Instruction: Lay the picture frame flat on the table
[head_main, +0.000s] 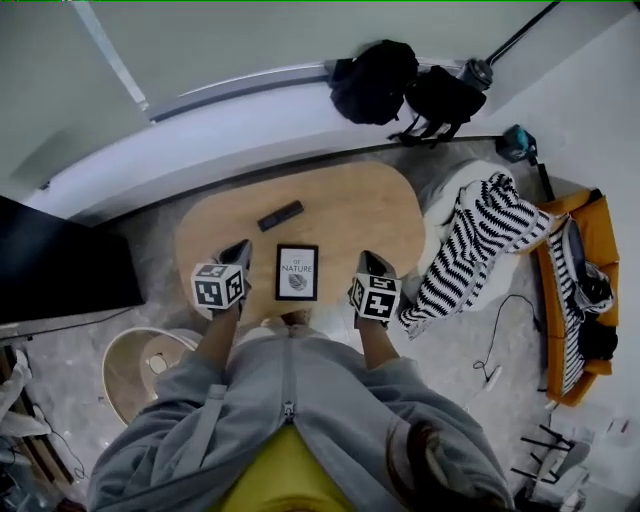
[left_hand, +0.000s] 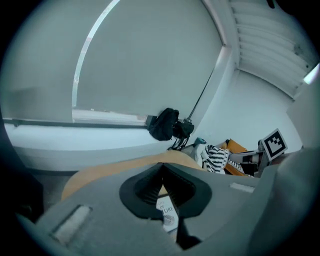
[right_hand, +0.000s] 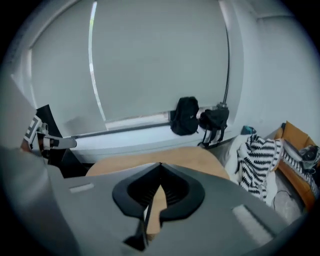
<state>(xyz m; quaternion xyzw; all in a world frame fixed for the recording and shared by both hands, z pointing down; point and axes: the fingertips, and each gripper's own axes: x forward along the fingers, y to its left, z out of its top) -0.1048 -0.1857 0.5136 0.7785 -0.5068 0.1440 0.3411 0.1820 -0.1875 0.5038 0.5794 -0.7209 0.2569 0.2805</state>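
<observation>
Picture frame (head_main: 297, 272) lies flat, face up, at the near edge of the oval wooden table (head_main: 340, 200), a remote control (head_main: 280, 215) beyond it, between left gripper (head_main: 238, 250) and right gripper (head_main: 368, 260), both with jaws fully together, holding nothing.

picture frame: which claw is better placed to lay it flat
Probably left. Both claws flank the picture frame, shut and empty; the left claw views its printed face, the right claw only its edge.
</observation>
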